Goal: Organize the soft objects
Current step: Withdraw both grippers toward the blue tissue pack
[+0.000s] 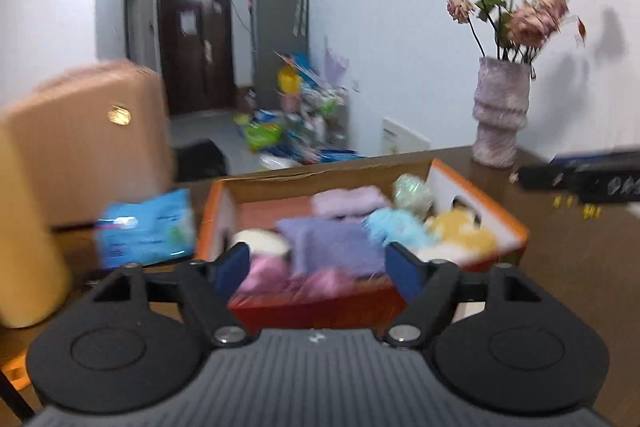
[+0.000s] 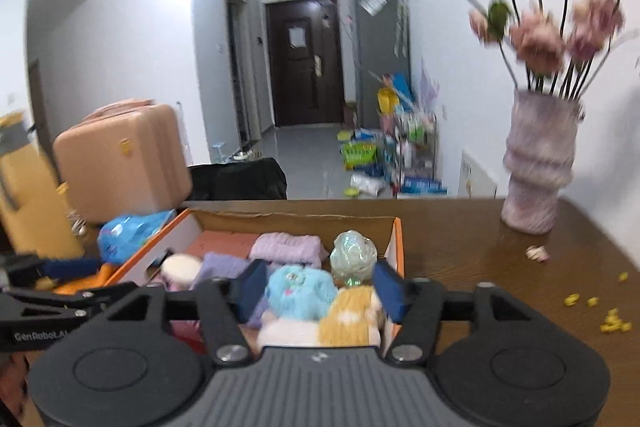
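An orange-edged cardboard box (image 1: 476, 195) (image 2: 394, 247) sits on the brown table and holds several soft things: a purple folded cloth (image 1: 332, 243), a lilac towel (image 1: 350, 201) (image 2: 286, 247), a blue fluffy toy (image 1: 394, 227) (image 2: 300, 291), a yellow plush (image 1: 464, 231) (image 2: 350, 319), a shiny mesh ball (image 1: 412, 191) (image 2: 354, 257) and pink pieces (image 1: 264, 275). My left gripper (image 1: 318, 267) is open and empty just above the box's near side. My right gripper (image 2: 316, 291) is open and empty over the box's right part.
A ribbed vase (image 1: 500, 115) (image 2: 538, 171) with pink flowers stands at the table's back right. A blue packet (image 1: 146, 227) (image 2: 128, 235) lies left of the box. Pink suitcases (image 1: 88, 139) (image 2: 120, 163) stand at the left. Yellow crumbs (image 2: 612, 323) dot the table.
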